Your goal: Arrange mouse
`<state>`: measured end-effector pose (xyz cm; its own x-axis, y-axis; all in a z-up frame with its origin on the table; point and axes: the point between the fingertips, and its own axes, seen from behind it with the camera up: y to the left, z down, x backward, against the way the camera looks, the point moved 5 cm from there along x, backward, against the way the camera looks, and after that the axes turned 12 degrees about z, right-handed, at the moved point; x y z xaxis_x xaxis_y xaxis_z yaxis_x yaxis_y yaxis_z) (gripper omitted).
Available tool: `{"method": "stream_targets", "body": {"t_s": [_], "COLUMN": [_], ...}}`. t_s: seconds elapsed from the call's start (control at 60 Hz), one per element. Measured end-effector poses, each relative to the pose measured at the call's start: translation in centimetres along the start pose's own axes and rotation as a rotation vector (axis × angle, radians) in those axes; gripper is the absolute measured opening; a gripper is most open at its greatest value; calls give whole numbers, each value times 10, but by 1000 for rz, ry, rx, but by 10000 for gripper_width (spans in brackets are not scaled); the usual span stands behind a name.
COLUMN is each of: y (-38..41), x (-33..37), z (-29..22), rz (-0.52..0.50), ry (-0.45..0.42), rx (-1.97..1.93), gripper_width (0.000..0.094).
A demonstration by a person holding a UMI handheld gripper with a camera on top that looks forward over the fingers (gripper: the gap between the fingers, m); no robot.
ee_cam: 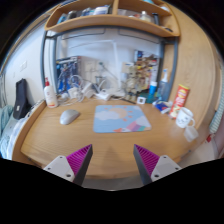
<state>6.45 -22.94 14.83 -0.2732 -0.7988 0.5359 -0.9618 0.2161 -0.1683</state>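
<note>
A grey mouse (69, 116) lies on the wooden desk (60, 140), just left of a light mouse mat (121, 119) with a pale coloured print. My gripper (113, 158) is well short of both, over the near part of the desk. Its fingers (78, 160) with magenta pads stand wide apart and nothing is between them. The mouse is beyond the left finger, the mat straight ahead beyond the fingers.
The back of the desk is crowded: a white bottle (50, 95), a black object (21, 99) at the left, a white mug (184, 117) and an orange can (181, 96) at the right. A wooden shelf (112, 22) hangs above.
</note>
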Motion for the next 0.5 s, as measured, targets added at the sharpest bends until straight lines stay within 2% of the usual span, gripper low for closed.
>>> {"method": "stream_targets", "body": {"t_s": [0.183,0.5], "y": [43,27], "x": [-14,-71], "z": [-17,-91], "rz": [-117,-122], "ry": [29,69], "rx": [51,0], "gripper_width": [838,831]}}
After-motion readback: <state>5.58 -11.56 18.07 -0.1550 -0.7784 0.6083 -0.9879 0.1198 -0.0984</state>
